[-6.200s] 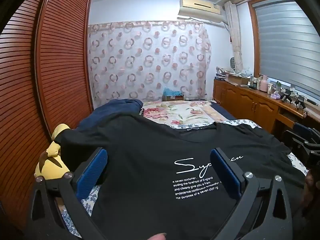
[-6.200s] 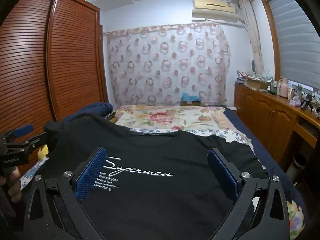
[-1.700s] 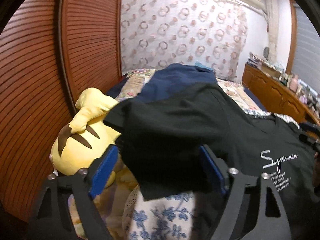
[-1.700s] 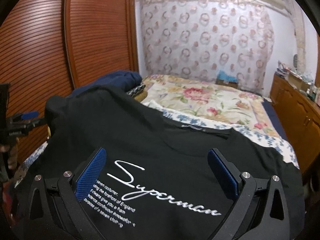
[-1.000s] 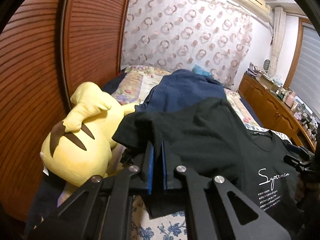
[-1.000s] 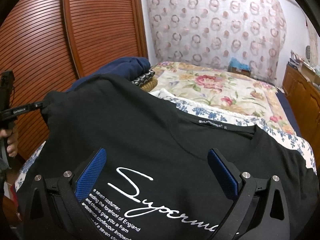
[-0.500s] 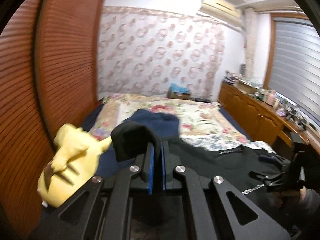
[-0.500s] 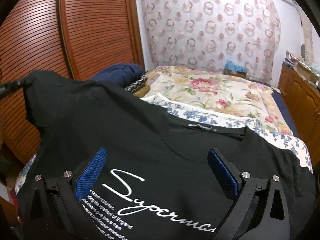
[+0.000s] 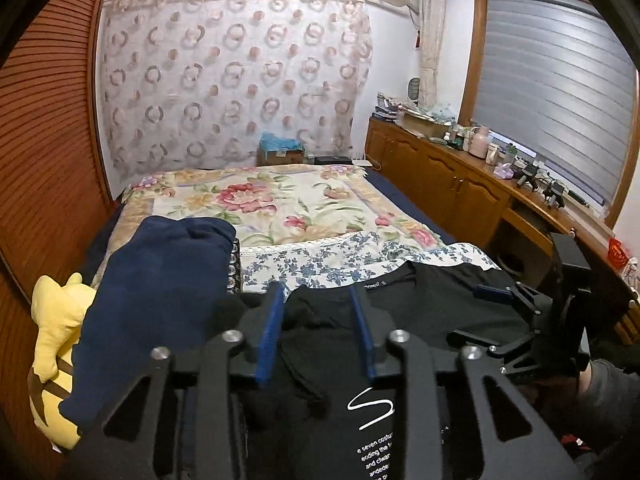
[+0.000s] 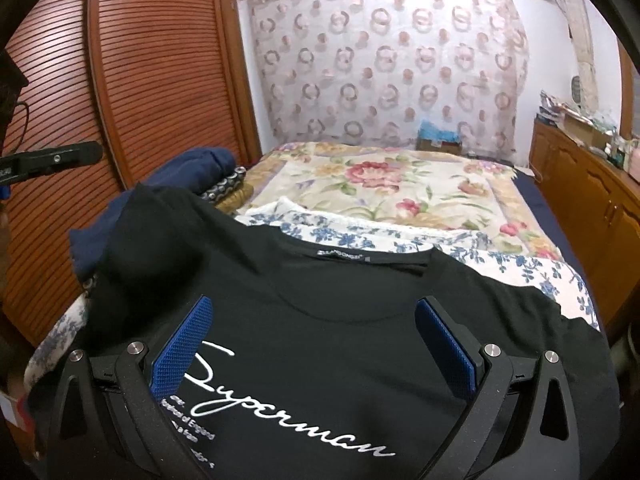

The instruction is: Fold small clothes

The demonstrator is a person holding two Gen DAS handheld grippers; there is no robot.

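Left tongs (image 9: 316, 312) just part-opened, sleeve released; right tongs (image 10: 312, 344) wide, empty over black T-shirt (image 10: 360, 320).

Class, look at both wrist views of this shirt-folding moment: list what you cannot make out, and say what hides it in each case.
- Black printed T-shirt: hem, cut off by the right wrist view's bottom edge.
- Its white lettering: mostly hidden behind the left gripper in the left wrist view.
- Yellow plush toy: largely covered by the dark blue garment, left wrist view.
- Items on the wooden counter: too small to identify.
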